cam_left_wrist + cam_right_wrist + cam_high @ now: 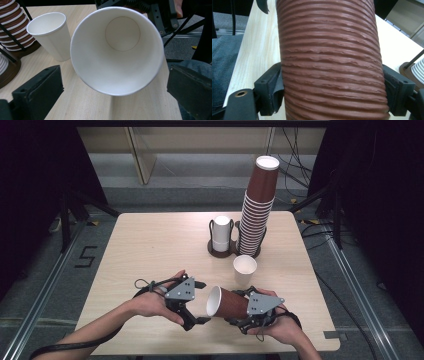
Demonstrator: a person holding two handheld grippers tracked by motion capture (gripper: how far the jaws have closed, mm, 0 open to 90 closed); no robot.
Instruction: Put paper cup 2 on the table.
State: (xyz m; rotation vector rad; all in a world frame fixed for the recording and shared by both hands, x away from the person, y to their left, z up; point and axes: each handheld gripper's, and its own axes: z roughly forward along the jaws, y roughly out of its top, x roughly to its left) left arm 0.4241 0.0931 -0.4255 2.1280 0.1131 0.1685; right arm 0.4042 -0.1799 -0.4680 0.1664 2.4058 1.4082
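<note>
The right gripper (239,314) squeezes the brown ribbed paper cup (227,303) near the tabletop's front edge. The left gripper (199,301) gapes, holding nothing. It should slide in straight and pinch the white rim gently.

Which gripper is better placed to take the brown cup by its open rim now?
Left. The left gripper faces the brown cup mouth with open jaws either side, while the right gripper already clamps its ribbed body.

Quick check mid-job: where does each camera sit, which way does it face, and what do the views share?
High view: above the table's near edge, looking forward and down; both forearms, left gripper, right gripper.
Left gripper view: on the left gripper, facing the brown cup's open mouth; open jaws.
Right gripper view: facing the ribbed cup wall, jaws clamping it.
Shared: that cup; white cup.
</note>
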